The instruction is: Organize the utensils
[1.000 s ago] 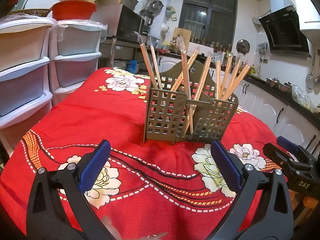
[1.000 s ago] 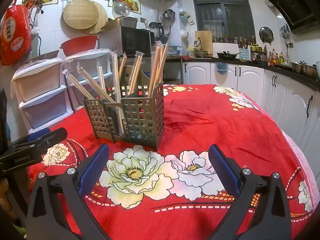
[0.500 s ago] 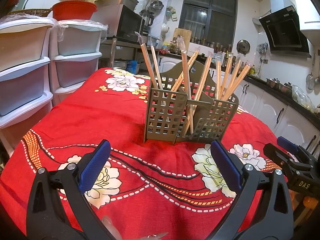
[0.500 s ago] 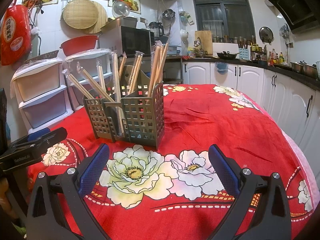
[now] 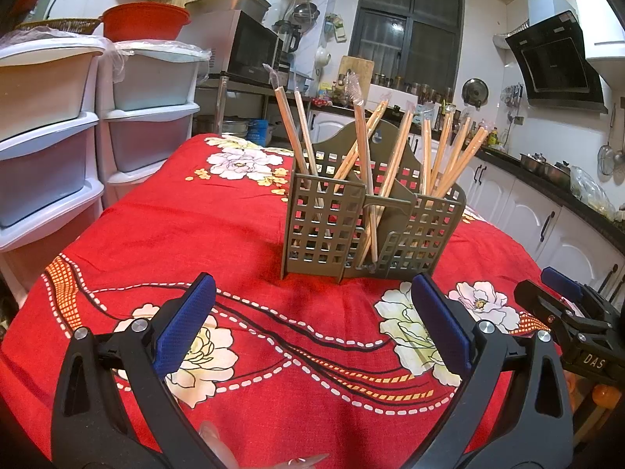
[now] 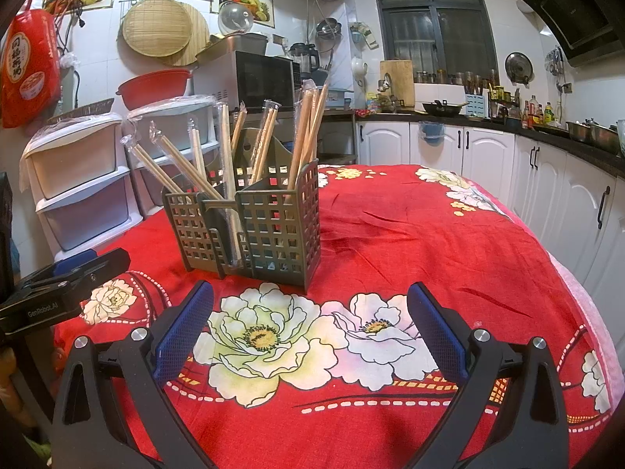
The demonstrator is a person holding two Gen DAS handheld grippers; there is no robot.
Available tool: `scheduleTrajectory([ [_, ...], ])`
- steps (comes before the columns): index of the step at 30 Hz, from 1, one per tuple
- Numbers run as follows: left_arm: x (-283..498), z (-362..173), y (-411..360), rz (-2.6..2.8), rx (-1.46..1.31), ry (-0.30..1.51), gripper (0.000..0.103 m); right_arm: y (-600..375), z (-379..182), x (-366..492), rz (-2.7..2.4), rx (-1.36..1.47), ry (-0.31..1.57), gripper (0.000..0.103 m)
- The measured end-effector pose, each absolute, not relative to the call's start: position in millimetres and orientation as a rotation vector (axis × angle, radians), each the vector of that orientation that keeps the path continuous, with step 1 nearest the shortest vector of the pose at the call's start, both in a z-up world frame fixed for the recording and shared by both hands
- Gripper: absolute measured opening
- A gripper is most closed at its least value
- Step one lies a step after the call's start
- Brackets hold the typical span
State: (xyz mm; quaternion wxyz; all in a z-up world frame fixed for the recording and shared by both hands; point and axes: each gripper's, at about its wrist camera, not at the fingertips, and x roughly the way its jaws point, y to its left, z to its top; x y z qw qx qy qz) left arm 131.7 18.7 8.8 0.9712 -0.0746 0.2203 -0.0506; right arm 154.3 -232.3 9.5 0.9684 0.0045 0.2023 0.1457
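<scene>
A grey-brown slotted utensil holder (image 5: 363, 230) stands on the red flowered tablecloth (image 5: 218, 234); it also shows in the right wrist view (image 6: 250, 226). Several wrapped wooden chopsticks (image 5: 361, 148) stand upright and leaning in its compartments, also seen in the right wrist view (image 6: 308, 129). My left gripper (image 5: 312, 320) is open and empty, low over the cloth in front of the holder. My right gripper (image 6: 310, 324) is open and empty, in front of the holder and to its right. Each gripper shows at the edge of the other's view.
White plastic drawer units (image 5: 50, 144) stand left of the table. A counter with white cabinets (image 6: 547, 179) runs along the right. A microwave (image 6: 261, 78) and a red basin (image 6: 154, 84) sit behind the holder.
</scene>
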Motion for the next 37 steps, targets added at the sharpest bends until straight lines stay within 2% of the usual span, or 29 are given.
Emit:
scheduleTrajectory([
  [30, 139, 9, 30, -0.101, -0.23, 0.488, 0.092, -237, 9, 154, 0.291, 0.017, 0.423, 0.096],
  [33, 154, 15, 55, -0.042, -0.26, 0.571, 0.092, -253, 14, 166, 0.248, 0.031, 0.46, 0.096],
  [37, 182, 15, 107, 0.146, -0.224, 0.672, 0.092, -303, 12, 215, 0.035, -0.009, 0.619, 0.096],
])
